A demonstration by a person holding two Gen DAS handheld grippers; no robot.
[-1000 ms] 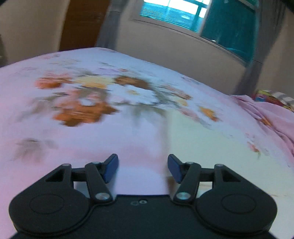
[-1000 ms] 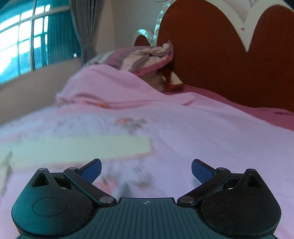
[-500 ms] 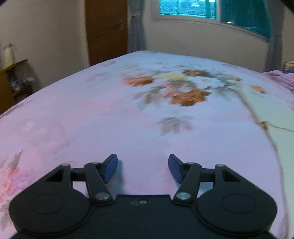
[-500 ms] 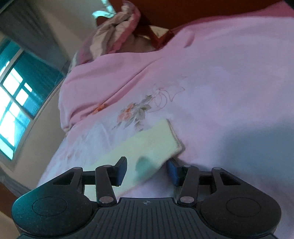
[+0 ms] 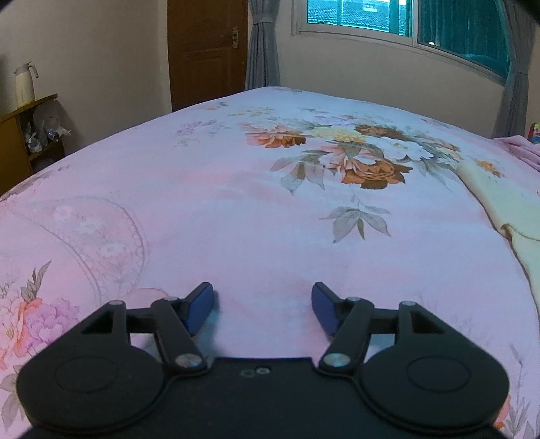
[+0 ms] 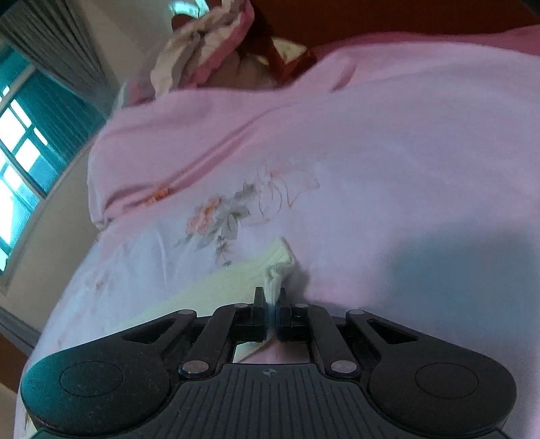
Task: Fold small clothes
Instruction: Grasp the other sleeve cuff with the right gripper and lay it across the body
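A pale yellow garment (image 5: 506, 209) lies flat on the pink floral bedsheet (image 5: 202, 202), at the right edge of the left wrist view. My left gripper (image 5: 262, 308) is open and empty, low over bare sheet, well left of the garment. In the right wrist view my right gripper (image 6: 270, 305) is shut on a corner of the pale yellow garment (image 6: 216, 290), and the cloth bunches up just beyond the jaws. The rest of the garment runs off to the lower left.
A rumpled pink blanket (image 6: 303, 111) and pillows (image 6: 202, 57) lie against the red-brown headboard (image 6: 405, 17). A wooden shelf (image 5: 23, 141) with a white jug stands left of the bed. A door (image 5: 206, 50) and window (image 5: 405, 20) are beyond the bed's far edge.
My right gripper has closed from wide open onto the garment's corner. My left gripper swung left, away from the garment, and stayed open.
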